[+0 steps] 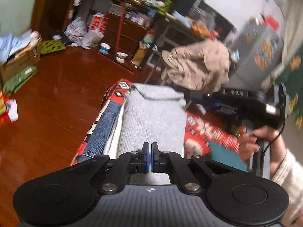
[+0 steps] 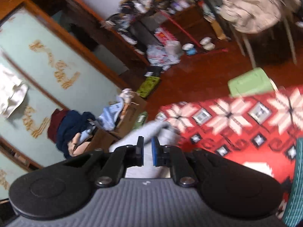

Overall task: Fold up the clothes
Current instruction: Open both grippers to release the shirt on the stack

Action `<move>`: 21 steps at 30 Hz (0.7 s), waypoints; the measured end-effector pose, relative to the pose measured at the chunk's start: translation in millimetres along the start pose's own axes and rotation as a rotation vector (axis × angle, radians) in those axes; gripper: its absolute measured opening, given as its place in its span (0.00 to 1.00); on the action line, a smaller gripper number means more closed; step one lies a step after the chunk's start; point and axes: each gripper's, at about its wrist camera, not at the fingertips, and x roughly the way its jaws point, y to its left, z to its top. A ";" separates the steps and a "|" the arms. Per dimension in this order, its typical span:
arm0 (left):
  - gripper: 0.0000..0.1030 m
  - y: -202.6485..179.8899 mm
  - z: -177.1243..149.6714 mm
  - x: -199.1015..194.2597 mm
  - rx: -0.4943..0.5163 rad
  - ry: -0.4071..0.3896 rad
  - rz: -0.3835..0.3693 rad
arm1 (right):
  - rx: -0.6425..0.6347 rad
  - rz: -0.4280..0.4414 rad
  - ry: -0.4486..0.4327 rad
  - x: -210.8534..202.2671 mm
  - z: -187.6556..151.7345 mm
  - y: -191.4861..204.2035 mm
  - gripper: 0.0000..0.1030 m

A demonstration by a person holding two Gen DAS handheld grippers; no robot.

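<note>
On the near end of the red patterned blanket [image 1: 206,130], with its white star and diamond motifs, lies a folded grey ribbed knit garment [image 1: 153,121], resting partly over a strip of blue denim fabric [image 1: 102,132] along the blanket's left edge. The left gripper [image 1: 151,147] sits right at the garment's near edge with its two blue-padded fingers drawn almost together, only a thin pale sliver between them; they appear pinched on the grey knit, though blur makes the contact hard to confirm. To the right, a hand [image 1: 251,141] in a cream sleeve holds the right gripper's black handle [image 1: 244,102], whose top bears pale letters that look like "DAS", too smeared to read with certainty.

From the right wrist view, the right gripper [image 2: 148,141] has its fingers a narrow gap apart, with a fold of the grey knit garment [image 2: 151,130] just ahead of and below the tips at the blanket's [image 2: 236,117] corner; I cannot tell whether the pads touch the cloth. A teal striped cloth [image 2: 295,179] shows at the blanket's right edge.

Beyond, on the dark red wooden floor [image 1: 56,87], stands a cardboard box [image 1: 20,62] with printing too blurred to read, and a beige jacket [image 1: 198,64] hangs over a chair.
</note>
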 end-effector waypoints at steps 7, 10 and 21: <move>0.02 28.3 -15.3 -12.0 -0.243 -0.046 -0.026 | -0.175 0.097 0.235 54.3 9.9 65.5 0.10; 0.02 35.5 -23.9 -10.5 -0.282 -0.041 -0.032 | -0.177 0.079 0.337 89.5 -1.3 72.3 0.10; 0.02 29.5 -27.6 -18.6 -0.196 -0.022 0.041 | -0.215 0.019 0.289 80.5 -12.0 81.0 0.05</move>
